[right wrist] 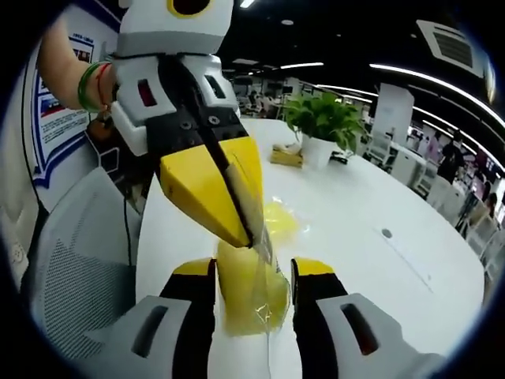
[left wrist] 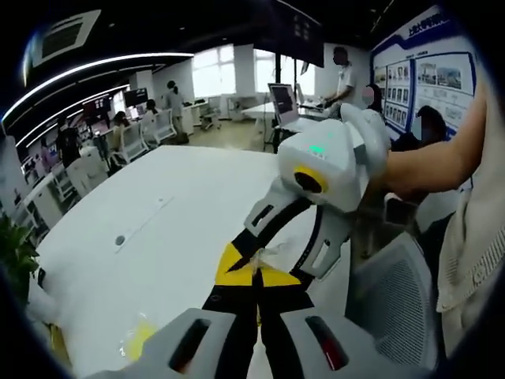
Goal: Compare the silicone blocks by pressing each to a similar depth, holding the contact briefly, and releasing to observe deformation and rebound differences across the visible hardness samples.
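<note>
Jaws of the right gripper (right wrist: 252, 276) stand a moderate way apart, one on each side of a translucent yellow silicone block (right wrist: 246, 296) that lies on the white table (right wrist: 371, 260). Whether their pads press the block's sides cannot be told. From above, the left gripper (right wrist: 254, 230) comes in with its yellow-tipped jaws drawn together, pinching a thin clear film (right wrist: 264, 246) at the block's top edge. A second pale yellow block (right wrist: 280, 215) lies on the table just beyond the first.

In the left gripper view, the left gripper (left wrist: 258, 260) shows the same closed tips at a scrap of clear film (left wrist: 272, 251), with the right gripper (left wrist: 331, 178) directly ahead and a hand (left wrist: 410, 170) behind it. Another yellowish piece (left wrist: 138, 339) lies on the table (left wrist: 158, 229) to the left of the jaws.

Beyond the blocks stands a potted plant (right wrist: 323, 126) in a white pot, with a yellow item (right wrist: 286, 155) beside it. A mesh office chair (right wrist: 75, 268) sits at the table's near edge.
</note>
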`<state>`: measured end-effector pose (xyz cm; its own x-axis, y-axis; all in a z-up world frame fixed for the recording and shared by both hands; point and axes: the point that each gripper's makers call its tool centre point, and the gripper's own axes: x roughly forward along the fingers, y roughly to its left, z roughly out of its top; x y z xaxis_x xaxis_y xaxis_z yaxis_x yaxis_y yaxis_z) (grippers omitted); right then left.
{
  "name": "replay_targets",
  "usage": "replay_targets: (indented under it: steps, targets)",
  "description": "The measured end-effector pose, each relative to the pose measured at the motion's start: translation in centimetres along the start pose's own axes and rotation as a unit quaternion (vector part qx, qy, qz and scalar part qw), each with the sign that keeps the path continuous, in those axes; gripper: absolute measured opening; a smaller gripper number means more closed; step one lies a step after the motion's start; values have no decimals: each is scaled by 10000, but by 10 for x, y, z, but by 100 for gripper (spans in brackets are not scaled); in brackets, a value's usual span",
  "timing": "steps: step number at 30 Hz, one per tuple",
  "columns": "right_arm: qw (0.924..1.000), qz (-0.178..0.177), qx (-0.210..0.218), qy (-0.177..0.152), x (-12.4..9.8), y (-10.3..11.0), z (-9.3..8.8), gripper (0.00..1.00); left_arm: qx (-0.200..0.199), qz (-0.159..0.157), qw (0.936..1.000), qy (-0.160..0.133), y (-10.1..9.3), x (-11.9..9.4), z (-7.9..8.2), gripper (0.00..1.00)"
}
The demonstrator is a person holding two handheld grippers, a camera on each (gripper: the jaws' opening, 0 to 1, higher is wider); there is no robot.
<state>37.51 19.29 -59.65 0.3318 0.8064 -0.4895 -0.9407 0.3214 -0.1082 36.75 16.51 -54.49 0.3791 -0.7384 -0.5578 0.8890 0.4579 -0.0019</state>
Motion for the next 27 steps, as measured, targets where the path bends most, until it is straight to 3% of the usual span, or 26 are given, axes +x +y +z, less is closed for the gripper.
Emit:
replay_targets:
  steps: [7, 13, 17, 20, 22, 24, 25, 27]
  targets:
    - [9964, -439, 690, -235, -29, -6, -11, 54, -246, -42, 9994, 251, 0, 11, -20, 0]
    - [9889, -831, 1123, -512, -59, -7, -21, 67, -287, -35, 9991, 321, 2, 17, -25, 0]
    - [9762, -1342, 1507, -787, -82, -12, -32, 71, -460, -4, 9985, 312, 8, 24, -28, 0]
    - [9540, -1765, 2058, -1277, -102, -14, -37, 74, -626, 21, 9976, 282, 12, 33, -30, 0]
    - [9443, -1863, 2266, -1492, -111, -12, -39, 74, -728, 15, 9971, 241, 14, 37, -30, 0]
    - [9466, -1895, 2219, -1370, -116, -4, -51, 73, -754, 42, 9970, 159, 18, 43, -28, 0]
    - [9479, -1938, 2295, -1063, -117, 0, -68, 73, -876, 20, 9961, 88, 20, 47, -26, 0]
    - [9454, -1957, 2425, -955, -119, 5, -84, 72, -1065, -23, 9943, -33, 24, 52, -21, 0]
